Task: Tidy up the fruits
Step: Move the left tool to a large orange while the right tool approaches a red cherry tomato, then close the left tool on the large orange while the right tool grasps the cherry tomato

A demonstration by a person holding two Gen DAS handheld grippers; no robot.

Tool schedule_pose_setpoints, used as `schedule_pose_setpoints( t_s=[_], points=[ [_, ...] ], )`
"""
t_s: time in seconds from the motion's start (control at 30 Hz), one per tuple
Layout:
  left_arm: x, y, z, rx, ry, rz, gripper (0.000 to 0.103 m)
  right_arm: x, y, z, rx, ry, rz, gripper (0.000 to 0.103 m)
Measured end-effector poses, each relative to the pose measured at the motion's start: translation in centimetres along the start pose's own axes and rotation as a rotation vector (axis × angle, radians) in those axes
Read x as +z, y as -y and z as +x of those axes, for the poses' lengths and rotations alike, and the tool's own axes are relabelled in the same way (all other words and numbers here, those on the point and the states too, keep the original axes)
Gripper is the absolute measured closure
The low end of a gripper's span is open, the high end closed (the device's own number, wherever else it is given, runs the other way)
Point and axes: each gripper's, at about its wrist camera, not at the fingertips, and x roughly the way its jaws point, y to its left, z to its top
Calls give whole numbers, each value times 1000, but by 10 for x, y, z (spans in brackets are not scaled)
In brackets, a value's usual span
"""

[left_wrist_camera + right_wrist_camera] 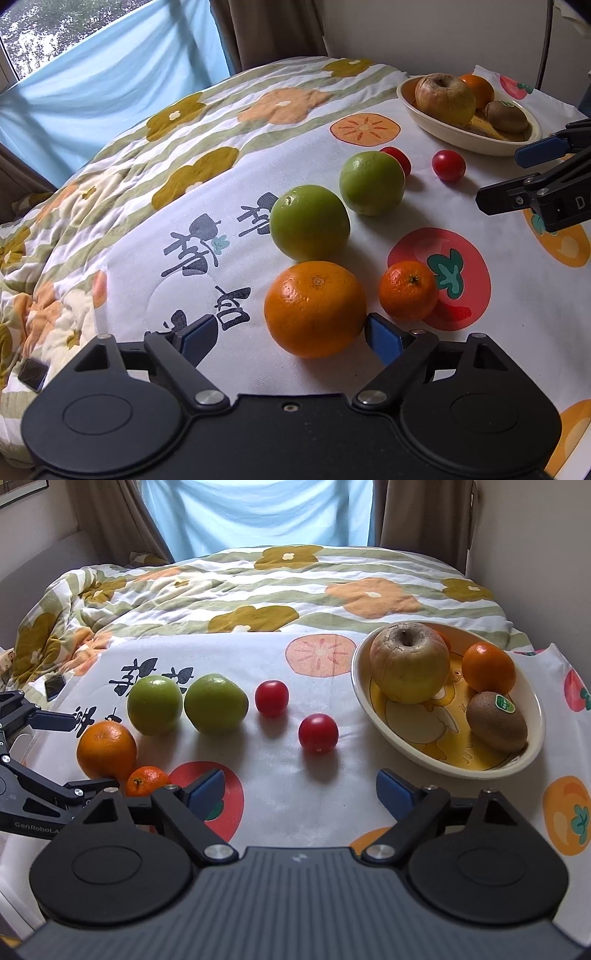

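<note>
The left gripper (291,332) sits right down at the cloth, jaws spread either side of the big orange (314,308), blue pads not yet pressing: the far-side pad looks to be just at the peel, the other stands clear. Nothing is held. Over on the other side, the right gripper (299,794) hangs wide apart and empty above the bare cloth, the nearer red tomato (318,733) just ahead of it. The bowl (413,755) waits at the right with a wrinkled apple (408,662), a small orange (488,667) and a kiwi (496,722) already in it. To do this grab well, I'd say centre the big orange between the pads first, so both meet it across its widest part; off-centre, a round fruit will likely squirt out sideways. Mind the mandarin (408,290) sitting just beside the far-side finger, and the green apple (309,223) right behind, since a sloppy close could nudge either. Squeeze gently, lift straight up, then travel to the bowl and set it into the free space at the near side.
</note>
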Motion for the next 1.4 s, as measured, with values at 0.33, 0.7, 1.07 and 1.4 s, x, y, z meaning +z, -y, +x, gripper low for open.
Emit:
schedule_pose_setpoints(
  t_s=[0.33,0.7,1.07,1.4],
  points=[
    [0,3,9,-47,8,30,31,5,-4,25,-74,-3,36,15],
    [1,3,8,-67,19,26,39,8,-1,41,-98,0,55,25],
    [-4,1,5,-43,14,11,40,13,-3,52,-94,10,40,35],
    [-10,-1,-4,7,19,-43,40,18,0,53,-84,19,29,58]
  ],
)
